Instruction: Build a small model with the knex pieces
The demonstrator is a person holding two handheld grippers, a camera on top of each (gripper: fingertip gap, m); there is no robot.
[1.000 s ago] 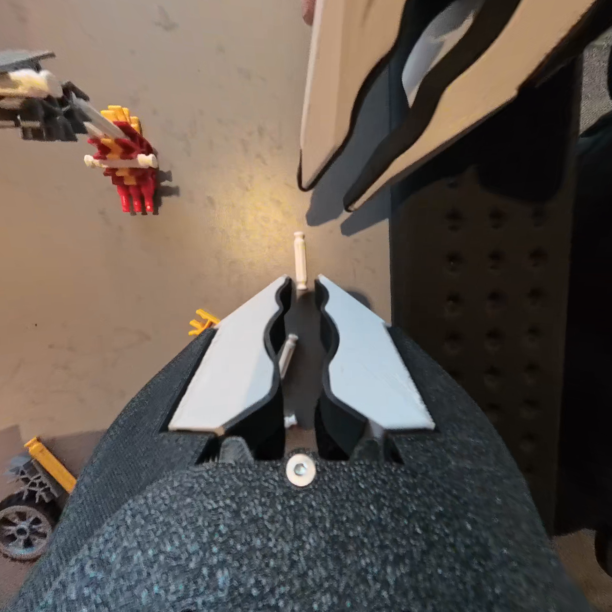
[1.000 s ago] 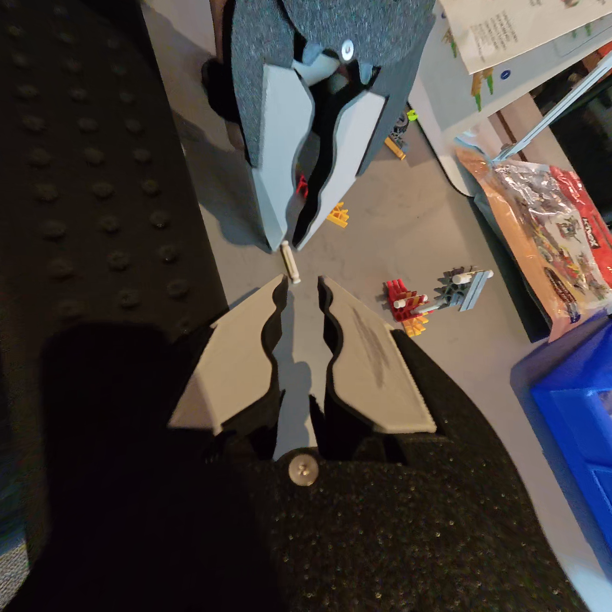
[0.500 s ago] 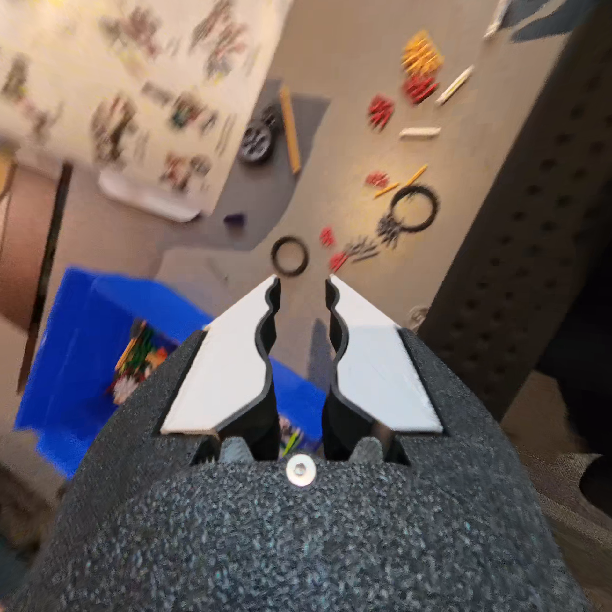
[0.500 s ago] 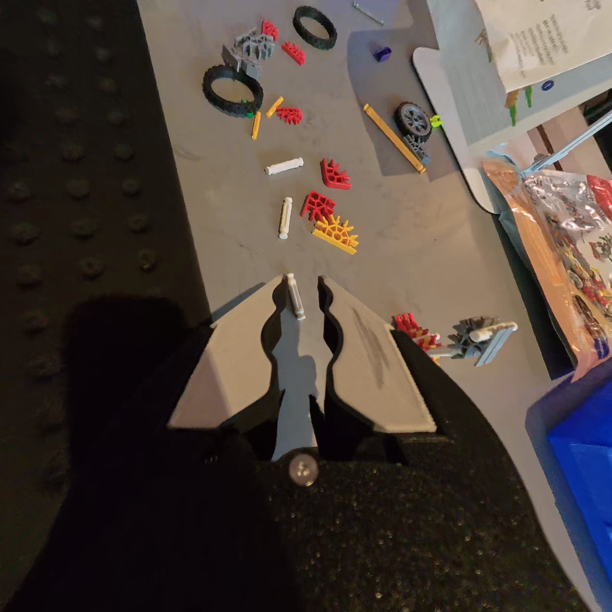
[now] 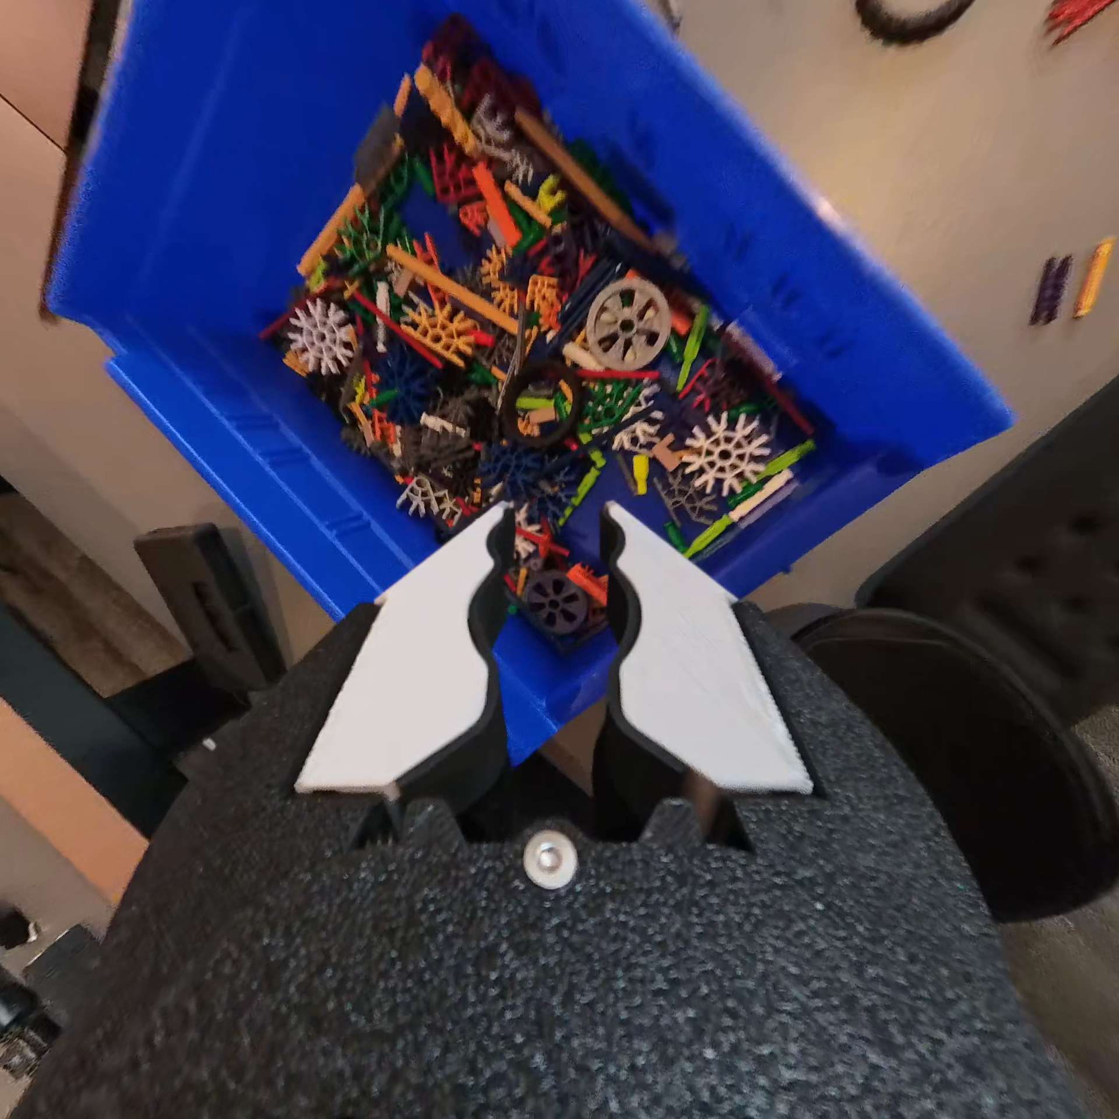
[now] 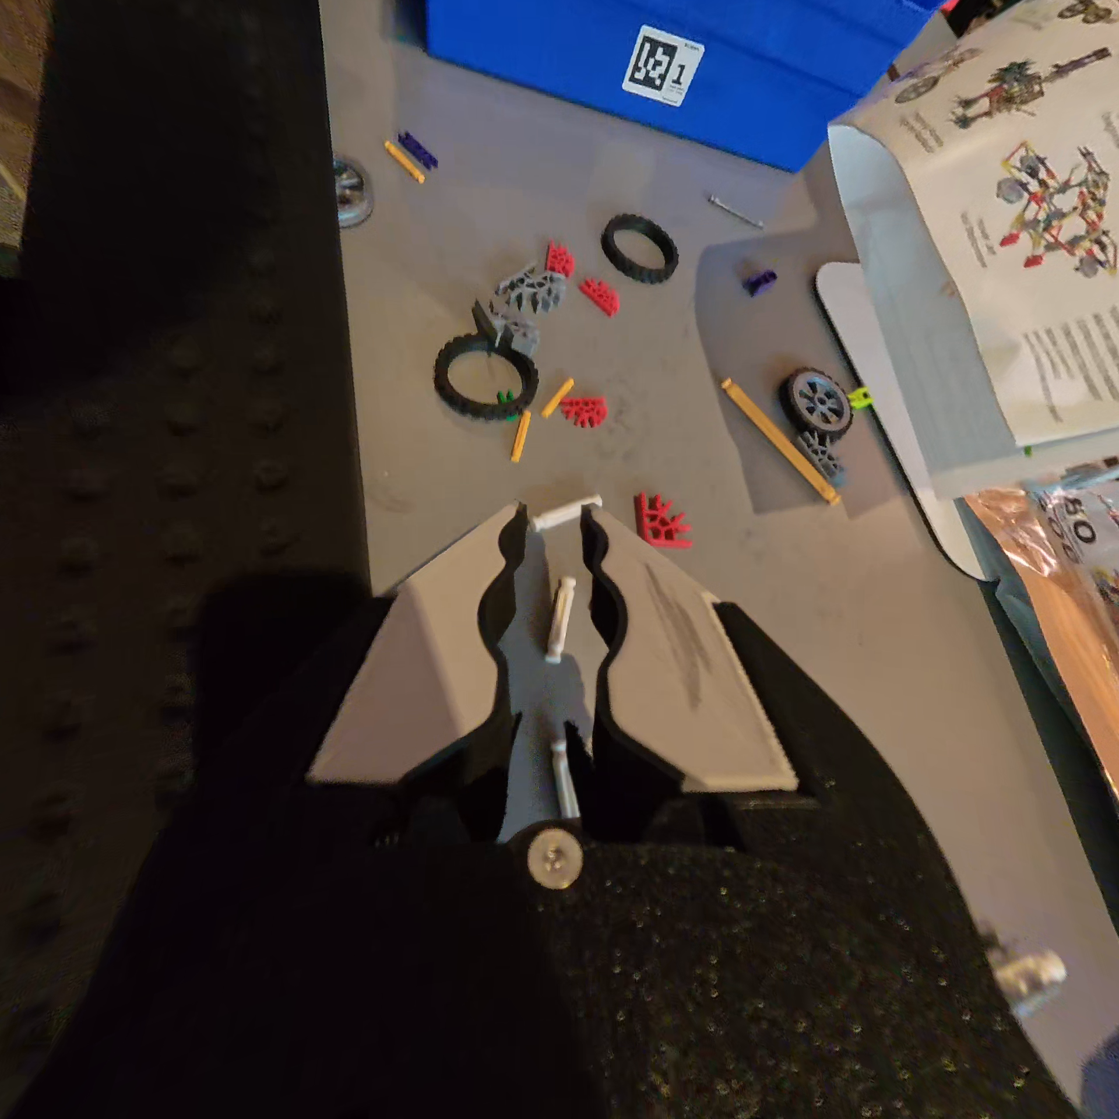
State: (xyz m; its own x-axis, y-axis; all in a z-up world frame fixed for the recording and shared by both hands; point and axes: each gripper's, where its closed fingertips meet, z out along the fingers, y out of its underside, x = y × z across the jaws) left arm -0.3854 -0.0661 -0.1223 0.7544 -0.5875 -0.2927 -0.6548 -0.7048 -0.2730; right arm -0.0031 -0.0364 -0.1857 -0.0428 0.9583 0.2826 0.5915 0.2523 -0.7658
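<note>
My left gripper (image 5: 554,514) is open and empty. It hovers over the near corner of a blue bin (image 5: 200,200) filled with many coloured construction-toy rods, connectors and wheels. My right gripper (image 6: 551,508) is open low over the grey table (image 6: 787,605). A short white rod (image 6: 566,511) lies crosswise at its fingertips. A second white rod (image 6: 560,617) lies on the table between the fingers, and a third (image 6: 566,781) lies farther back near the screw. None is gripped. A red connector (image 6: 660,521) lies just right of the right fingertip.
Two black tyres (image 6: 486,378) (image 6: 639,248), grey and red connectors and yellow rods lie scattered ahead. The blue bin (image 6: 545,72) stands at the far end. A wheel with a yellow rod (image 6: 817,402), an instruction booklet (image 6: 999,242) and a bag (image 6: 1059,575) are right. A black studded mat (image 6: 169,363) borders the left. Spacing between my two grippers at the tips: around 40 cm. It is some 6 cm from my right tips to the red connector (image 6: 660,521).
My left gripper has swung away from the white rod on the table to over the blue bin. My right gripper has moved forward along the table, past two white rods.
</note>
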